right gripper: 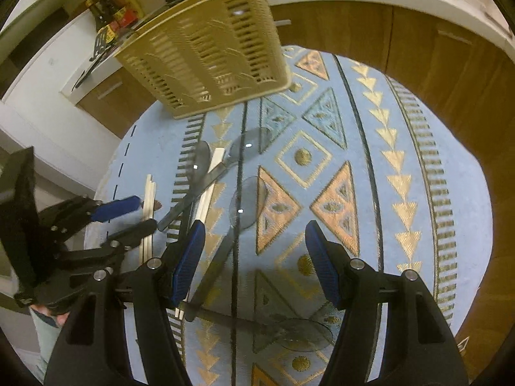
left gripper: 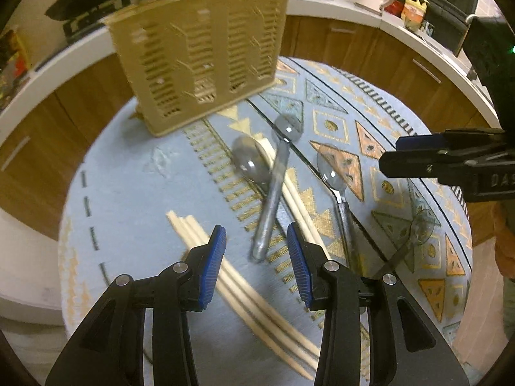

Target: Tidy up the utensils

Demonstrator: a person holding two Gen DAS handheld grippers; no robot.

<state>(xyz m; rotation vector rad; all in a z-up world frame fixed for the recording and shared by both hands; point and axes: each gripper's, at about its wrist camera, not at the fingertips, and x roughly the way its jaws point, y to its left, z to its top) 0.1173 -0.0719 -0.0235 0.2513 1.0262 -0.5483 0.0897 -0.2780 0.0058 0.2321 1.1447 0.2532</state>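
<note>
**Over the bench: both grippers released above loose utensils**

On the round bench, under its blue patterned cloth, the utensils lie scattered in front of a tan slotted caddy that stands upright at the far side. Farthest left, a bundle of chopsticks runs under the left gripper, whose blue-padded fingers are spread apart and grasp nothing. Just beyond that gap lie two spoons crossed with a second set of chopsticks: spoon one has its bowl nearest the caddy's left half, and spoon two slants across it, handle end between the fingertips' line of sight. Further right, spoon three lies apart from the pile, handle toward the camera. Spoon four rests near the right edge, bowl up the cloth.

From the right wrist, the right gripper hovers over the cloth with fingers wide and nothing between them; spoon three's handle passes just inside its left finger. Spoon four lies crosswise below the gap.
</note>
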